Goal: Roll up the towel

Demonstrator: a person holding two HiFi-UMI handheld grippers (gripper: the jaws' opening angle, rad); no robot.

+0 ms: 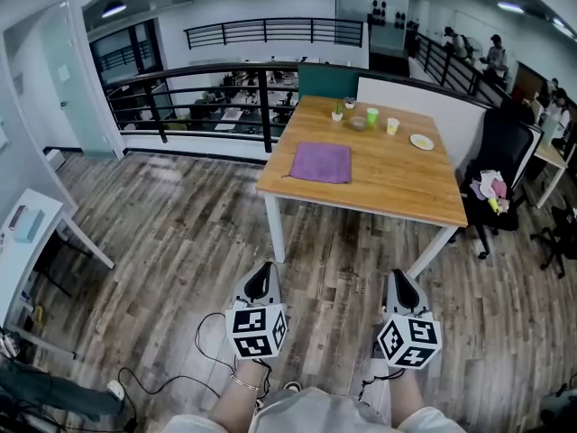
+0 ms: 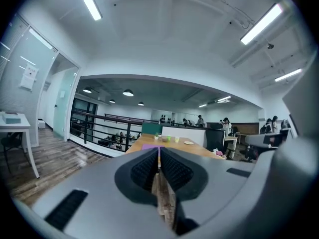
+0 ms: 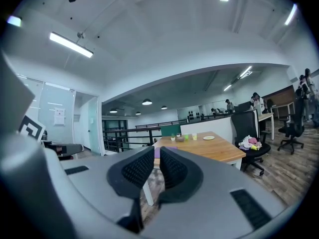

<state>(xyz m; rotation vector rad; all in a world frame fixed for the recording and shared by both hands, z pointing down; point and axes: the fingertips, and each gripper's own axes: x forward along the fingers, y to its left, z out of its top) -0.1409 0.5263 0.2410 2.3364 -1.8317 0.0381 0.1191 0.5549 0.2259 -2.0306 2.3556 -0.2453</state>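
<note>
A purple towel (image 1: 321, 162) lies flat and unfolded near the front left of a wooden table (image 1: 397, 183) across the room. Both grippers are held low over the floor, well short of the table. My left gripper (image 1: 262, 276) is shut with nothing in it. My right gripper (image 1: 401, 281) is shut too and holds nothing. In the left gripper view the towel (image 2: 149, 147) shows as a thin purple strip just over the closed jaw tips (image 2: 158, 151). The right gripper view has the towel (image 3: 171, 148) right behind its jaw tips (image 3: 156, 151).
On the table's far side stand a small plant (image 1: 338, 113), a bowl (image 1: 359, 123), two cups (image 1: 372, 115) and a plate (image 1: 421, 141). A black office chair (image 1: 501, 174) stands to the right, a white desk (image 1: 27, 233) to the left, a black railing (image 1: 207, 93) behind. Cables (image 1: 171, 382) trail on the floor.
</note>
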